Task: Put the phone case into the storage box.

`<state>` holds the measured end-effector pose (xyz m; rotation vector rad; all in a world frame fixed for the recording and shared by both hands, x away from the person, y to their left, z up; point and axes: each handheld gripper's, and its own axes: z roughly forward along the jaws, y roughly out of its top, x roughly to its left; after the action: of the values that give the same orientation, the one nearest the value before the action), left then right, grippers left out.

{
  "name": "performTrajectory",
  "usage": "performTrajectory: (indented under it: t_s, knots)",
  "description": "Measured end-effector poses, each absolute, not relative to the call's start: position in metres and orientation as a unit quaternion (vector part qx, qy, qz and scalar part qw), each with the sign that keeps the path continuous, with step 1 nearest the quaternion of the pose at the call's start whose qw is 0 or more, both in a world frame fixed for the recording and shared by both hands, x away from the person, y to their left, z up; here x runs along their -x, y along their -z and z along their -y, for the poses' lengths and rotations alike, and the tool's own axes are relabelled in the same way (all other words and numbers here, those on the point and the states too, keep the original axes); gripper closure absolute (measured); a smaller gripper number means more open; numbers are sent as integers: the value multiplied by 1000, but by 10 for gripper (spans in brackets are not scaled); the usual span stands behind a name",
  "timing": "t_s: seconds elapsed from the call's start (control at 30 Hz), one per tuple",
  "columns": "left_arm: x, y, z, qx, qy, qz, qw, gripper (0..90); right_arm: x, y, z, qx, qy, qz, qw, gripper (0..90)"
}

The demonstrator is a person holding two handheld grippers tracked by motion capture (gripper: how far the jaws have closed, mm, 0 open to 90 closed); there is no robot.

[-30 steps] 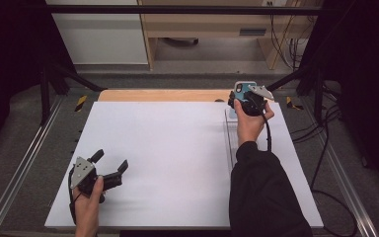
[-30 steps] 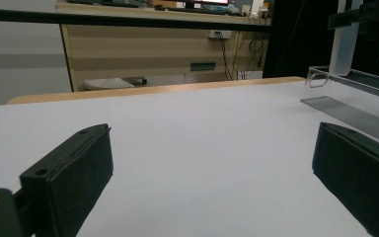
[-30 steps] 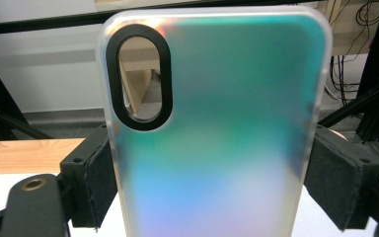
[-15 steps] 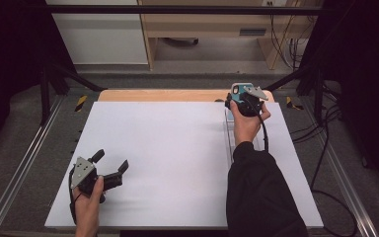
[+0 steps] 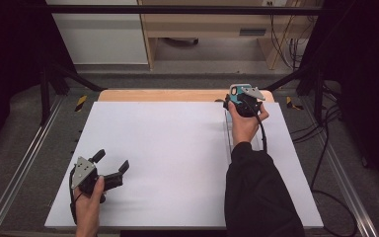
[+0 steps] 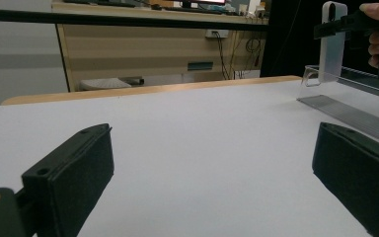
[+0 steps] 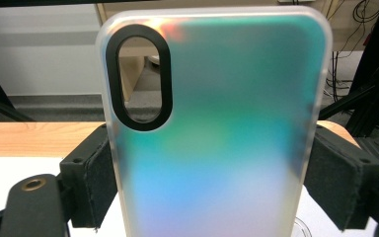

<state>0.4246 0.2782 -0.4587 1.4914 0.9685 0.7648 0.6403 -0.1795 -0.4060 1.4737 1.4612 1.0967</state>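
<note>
1. My right hand-held gripper (image 7: 209, 185) clamps the phone case (image 7: 217, 133) upright, lifted above the clear tray's (image 6: 355, 98) far end.
2. My left hand-held gripper (image 5: 111, 170) idles wide open, well apart from the tray.
3. Setting the case down seems left.

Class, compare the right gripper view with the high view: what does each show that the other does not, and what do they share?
Right gripper view alone: the phone case's black oval camera cutout and the black pads pressing on its two long edges.

High view alone: the left gripper, jaws apart, resting low on the white table sheet, and the dark sleeve of the right arm.

Both: the right gripper holding the teal case upright near the table's far wooden edge.
</note>
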Motion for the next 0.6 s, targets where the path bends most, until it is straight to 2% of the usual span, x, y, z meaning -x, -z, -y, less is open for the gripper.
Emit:
performTrajectory:
  t_s: [0.6]
  knots:
    - [-425, 459, -278, -634, -321, -412, 570, 13, -644, 411, 181, -583, -433, -574, 377, 171]
